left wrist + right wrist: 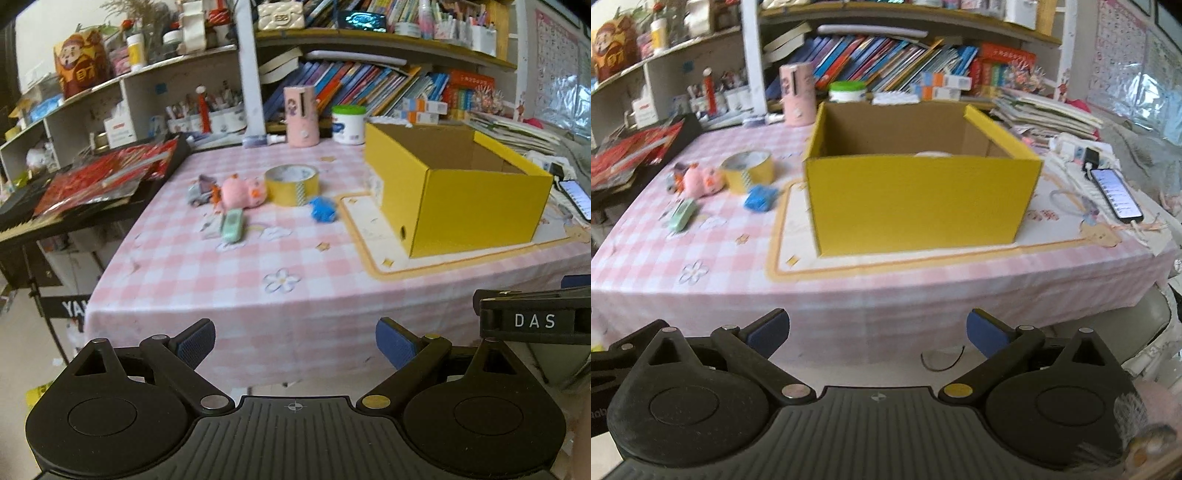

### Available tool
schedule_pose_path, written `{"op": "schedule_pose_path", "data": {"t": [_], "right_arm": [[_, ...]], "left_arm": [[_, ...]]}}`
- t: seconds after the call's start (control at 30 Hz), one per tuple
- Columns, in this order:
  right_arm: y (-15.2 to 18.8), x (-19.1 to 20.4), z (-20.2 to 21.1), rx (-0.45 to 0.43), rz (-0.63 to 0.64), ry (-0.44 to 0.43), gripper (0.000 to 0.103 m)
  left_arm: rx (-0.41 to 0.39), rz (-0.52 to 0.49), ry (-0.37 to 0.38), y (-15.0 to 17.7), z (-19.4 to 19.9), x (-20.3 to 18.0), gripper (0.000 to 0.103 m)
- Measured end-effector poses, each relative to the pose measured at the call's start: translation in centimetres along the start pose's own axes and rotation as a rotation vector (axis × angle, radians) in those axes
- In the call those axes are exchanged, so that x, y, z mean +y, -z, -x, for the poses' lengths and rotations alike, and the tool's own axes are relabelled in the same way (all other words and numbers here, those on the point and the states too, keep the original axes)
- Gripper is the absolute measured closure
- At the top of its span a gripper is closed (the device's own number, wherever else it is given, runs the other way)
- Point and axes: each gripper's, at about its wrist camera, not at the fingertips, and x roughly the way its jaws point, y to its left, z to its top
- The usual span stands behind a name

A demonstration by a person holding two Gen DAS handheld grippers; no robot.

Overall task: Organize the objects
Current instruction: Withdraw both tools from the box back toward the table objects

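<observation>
An open yellow cardboard box (476, 206) (919, 201) stands on a pink checked tablecloth; something white shows inside it. To its left lie a yellow tape roll (291, 184) (748, 170), a pink plush pig (242, 192) (701, 181), a small grey toy truck (199, 190), a mint-green toy car (232, 225) (681, 214) and a blue crumpled object (323, 209) (761, 197). My left gripper (295, 343) is open and empty, off the table's front edge. My right gripper (877, 332) is open and empty, in front of the box.
A black keyboard with red packets (107, 177) stands at the table's left. A pink cylinder (301, 116) and a white jar (347, 123) stand at the back. A phone (1115, 194) and power strip lie right of the box. Bookshelves rise behind.
</observation>
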Motion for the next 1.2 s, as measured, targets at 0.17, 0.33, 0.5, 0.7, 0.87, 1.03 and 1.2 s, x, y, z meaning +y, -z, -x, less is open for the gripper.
{"op": "schedule_pose_path", "data": {"t": [0.17, 0.33, 0.5, 0.7, 0.87, 1.03, 1.2], "right_arm": [[1.0, 1.8, 0.1, 0.03, 0.012, -0.018, 0.0], [1.6, 3.6, 0.3, 0.045, 0.041, -0.035, 0.0], [1.8, 5.1, 0.8, 0.042, 0.071, -0.069, 0.0], [1.9, 6.2, 1.2, 0.039, 0.078, -0.089, 0.0], [1.9, 7.0, 1.3, 0.037, 0.082, -0.104, 0.0], [1.8, 7.7, 1.4, 0.034, 0.083, -0.114, 0.0], [1.4, 8.5, 1.5, 0.026, 0.088, -0.129, 0.0]], "left_arm": [[0.011, 0.002, -0.019, 1.0, 0.8, 1.4, 0.007], [0.016, 0.03, -0.041, 1.6, 1.3, 3.0, 0.007], [0.012, 0.038, -0.05, 2.1, 1.9, 4.0, 0.007], [0.007, 0.056, -0.062, 2.3, 2.4, 5.0, 0.007], [-0.006, 0.072, -0.072, 2.5, 2.8, 5.9, 0.007], [0.005, 0.075, -0.067, 2.5, 2.9, 6.6, 0.007], [-0.004, 0.075, -0.075, 2.5, 3.0, 7.4, 0.007]]}}
